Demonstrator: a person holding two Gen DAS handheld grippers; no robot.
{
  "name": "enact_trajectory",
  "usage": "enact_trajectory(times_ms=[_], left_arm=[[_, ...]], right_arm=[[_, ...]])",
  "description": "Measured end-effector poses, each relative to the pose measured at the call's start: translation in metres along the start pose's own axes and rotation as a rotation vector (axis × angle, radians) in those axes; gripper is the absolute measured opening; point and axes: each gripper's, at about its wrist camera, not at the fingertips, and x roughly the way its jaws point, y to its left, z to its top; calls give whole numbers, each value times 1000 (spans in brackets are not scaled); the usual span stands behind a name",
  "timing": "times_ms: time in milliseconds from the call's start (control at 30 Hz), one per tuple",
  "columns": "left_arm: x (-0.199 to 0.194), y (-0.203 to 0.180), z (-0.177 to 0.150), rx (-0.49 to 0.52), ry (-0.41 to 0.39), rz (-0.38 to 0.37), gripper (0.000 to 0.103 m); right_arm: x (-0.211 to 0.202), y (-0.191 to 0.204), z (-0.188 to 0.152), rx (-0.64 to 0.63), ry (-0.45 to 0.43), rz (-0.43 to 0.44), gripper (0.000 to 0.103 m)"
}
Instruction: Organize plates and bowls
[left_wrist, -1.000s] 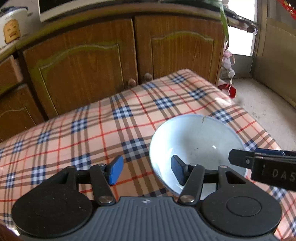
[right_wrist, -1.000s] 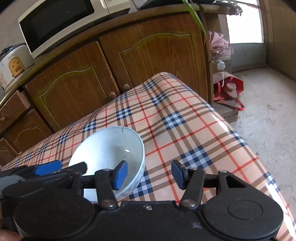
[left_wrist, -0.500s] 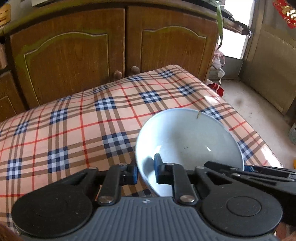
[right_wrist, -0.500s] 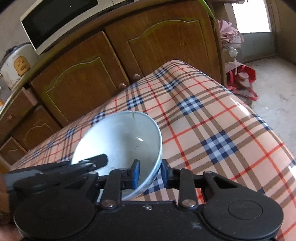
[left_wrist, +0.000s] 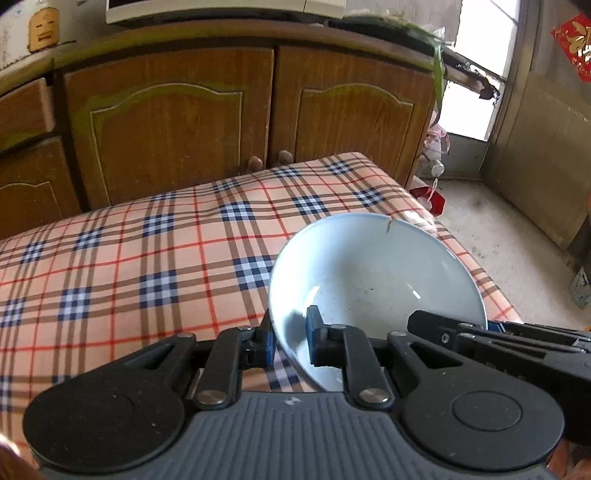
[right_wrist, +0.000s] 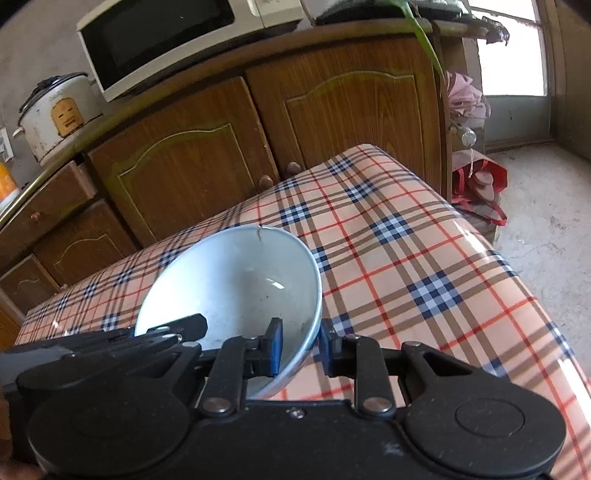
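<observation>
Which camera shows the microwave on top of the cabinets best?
The right wrist view. There the microwave shows nearly whole on the cabinet top, dark door and pale casing both visible, beside the rice cooker. The left wrist view catches only the pale bottom edge, cut off by the top of the picture.

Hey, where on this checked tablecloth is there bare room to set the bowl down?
Free: the wide stretch of tablecloth between the bowl and the cabinet doors, plus the patch toward the floor-side edge in the right wrist view. Crowded only near the cameras, where the left gripper and right gripper clamp the rim.
</observation>
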Motion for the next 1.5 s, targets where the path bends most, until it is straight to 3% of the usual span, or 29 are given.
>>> enact_trajectory(times_ms=[700, 1500], left_arm=[[-99, -54, -33, 43, -70, -26, 17], [-154, -86, -57, 68, -114, -35, 18]], right_arm=[[-132, -4, -33, -22, -103, -58, 27], [-201, -11, -52, -33, -156, -80, 27]])
